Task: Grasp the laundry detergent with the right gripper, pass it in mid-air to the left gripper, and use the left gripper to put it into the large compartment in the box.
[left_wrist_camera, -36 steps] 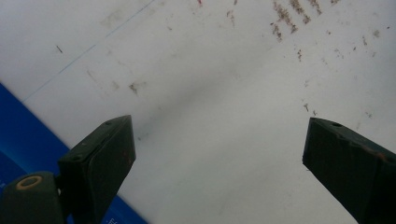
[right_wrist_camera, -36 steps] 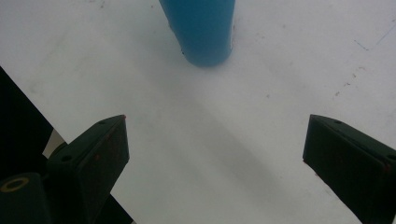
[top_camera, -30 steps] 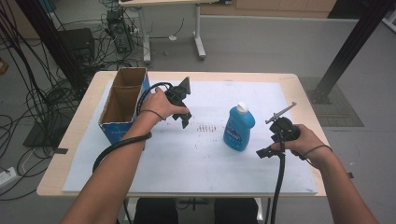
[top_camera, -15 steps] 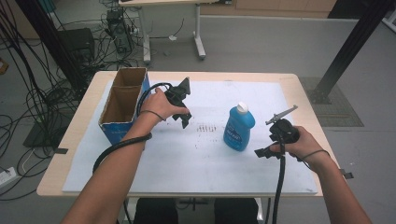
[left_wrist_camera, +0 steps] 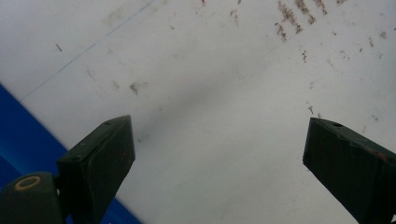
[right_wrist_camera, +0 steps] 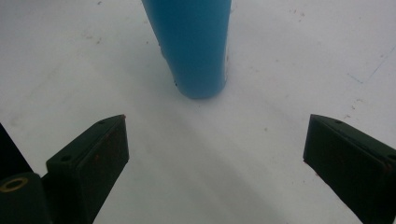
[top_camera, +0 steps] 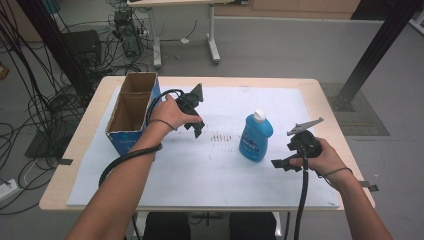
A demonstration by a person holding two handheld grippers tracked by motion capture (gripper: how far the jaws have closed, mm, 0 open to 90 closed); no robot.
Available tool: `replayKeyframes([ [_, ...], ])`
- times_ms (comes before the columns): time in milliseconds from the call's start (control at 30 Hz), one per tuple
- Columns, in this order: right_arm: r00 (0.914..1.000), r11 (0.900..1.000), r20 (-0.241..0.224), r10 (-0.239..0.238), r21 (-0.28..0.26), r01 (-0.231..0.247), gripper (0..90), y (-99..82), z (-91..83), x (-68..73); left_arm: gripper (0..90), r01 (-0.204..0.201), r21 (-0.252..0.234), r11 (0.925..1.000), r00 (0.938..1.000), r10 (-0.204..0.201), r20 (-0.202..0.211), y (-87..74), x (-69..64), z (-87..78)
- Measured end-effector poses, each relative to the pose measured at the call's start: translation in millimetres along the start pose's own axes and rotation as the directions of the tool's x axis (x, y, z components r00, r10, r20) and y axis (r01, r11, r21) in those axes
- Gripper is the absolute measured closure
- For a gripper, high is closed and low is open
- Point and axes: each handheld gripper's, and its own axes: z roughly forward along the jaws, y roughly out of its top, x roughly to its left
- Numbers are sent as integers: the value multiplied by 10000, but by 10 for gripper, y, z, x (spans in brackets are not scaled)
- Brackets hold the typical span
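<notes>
Closing in on the blue bottle looks to be the step in hand, judging by how the right hand-held gripper sits low near the desk's right edge, just beside the bottle and aimed at it. In the right gripper view its jaws stand wide apart with nothing between them, and the bottle's lower body rises straight ahead, centred in the gap but not yet between the jaws. The bottle stands upright on the white sheet, a little right of the desk's middle, its white cap on top. Farther off, toward the left edge, the left hand-held gripper hangs above the sheet, also spread wide and empty; its own view shows bare, speckled sheet below it and a strip of blue at the lower left. Beyond it, by the far left corner, an open cardboard box with blue sides stands well apart from the bottle. The next move, as I judge it, calls for sliding the right hand-held gripper forward until the jaws flank the bottle's body, then squeezing evenly so the upright bottle does not tip.
</notes>
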Motion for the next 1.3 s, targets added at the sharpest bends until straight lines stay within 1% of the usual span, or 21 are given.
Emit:
replayKeyframes([
  [67,10000,9998,-48,55,-178,-56,62,-33,1,-3,95,-30,6,10000,10000,30,-17,0,-2,-2],
  [300,9999,9993,-135,34,-379,-39,60,-91,15,-3,95,8,16,10000,10000,-8,-8,-12,-3,18],
  [400,9998,9989,-216,-41,-458,31,60,-119,22,-8,95,20,36,10000,10000,-20,-11,-19,2,26],
  [567,9998,9981,-164,-132,-604,122,58,-183,46,6,95,35,37,10000,10000,-35,6,-33,16,34],
  [633,9996,9968,-213,-167,-790,150,58,-227,57,0,95,57,28,10000,10000,-57,34,-41,24,39],
  [667,9997,9968,-229,-132,-794,113,57,-234,58,1,95,95,58,9999,10000,-95,24,-41,22,42],
  [767,9994,9962,-264,-220,-849,197,56,-262,72,-7,94,37,78,10000,10000,-38,8,-44,16,61],
  [967,9986,9925,-429,-318,-1197,265,56,-330,78,-34,94,90,81,9999,9999,-91,46,-49,16,75],
  [1100,9986,9904,-410,-334,-1353,275,56,-356,80,-33,95,21,7,10000,10000,-21,16,-54,16,73],
  [1300,9985,9880,-435,-340,-1518,270,53,-389,95,-35,94,29,27,10000,10000,-29,16,-51,17,71],
])
